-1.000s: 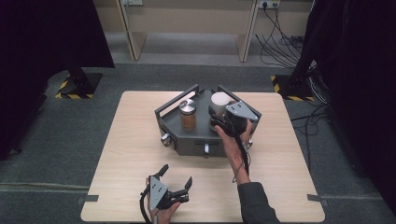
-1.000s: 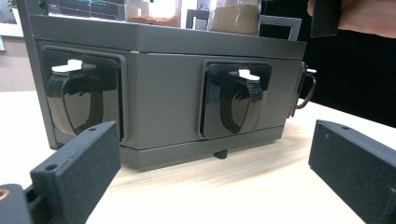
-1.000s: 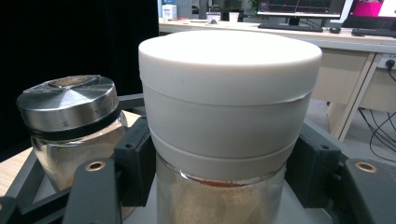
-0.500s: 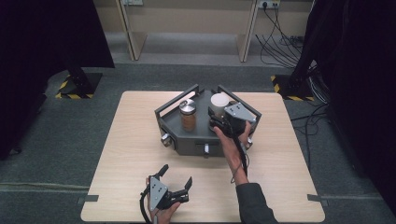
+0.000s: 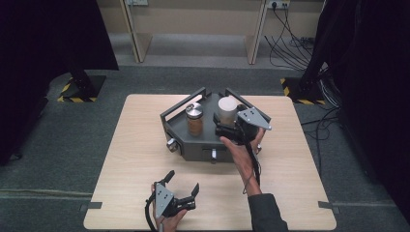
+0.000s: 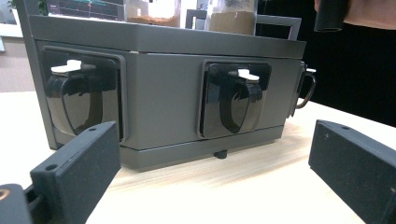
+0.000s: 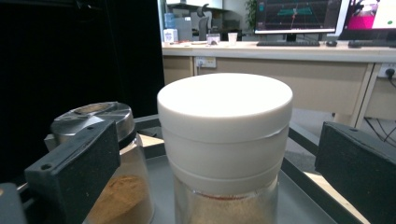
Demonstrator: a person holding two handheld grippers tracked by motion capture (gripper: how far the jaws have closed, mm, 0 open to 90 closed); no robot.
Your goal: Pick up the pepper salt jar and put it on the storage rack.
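Observation:
A dark grey box with a tray top stands mid-table. On it are a jar with a white lid and a jar with a metal lid, both holding brown powder. My right gripper is level with the white lid. Its jaws have just been opening and now stand open on either side of the lid without touching it. My left gripper rests open near the table's front edge, facing the box front and its two black latches.
The metal-lidded jar stands close to the left of the white-lidded one. A wire ring handle hangs on the box's side. Upright rails edge the tray. Bare wooden table surrounds the box.
The right gripper has shifted very slightly at the white-lidded jar. The left gripper has stayed where it was.

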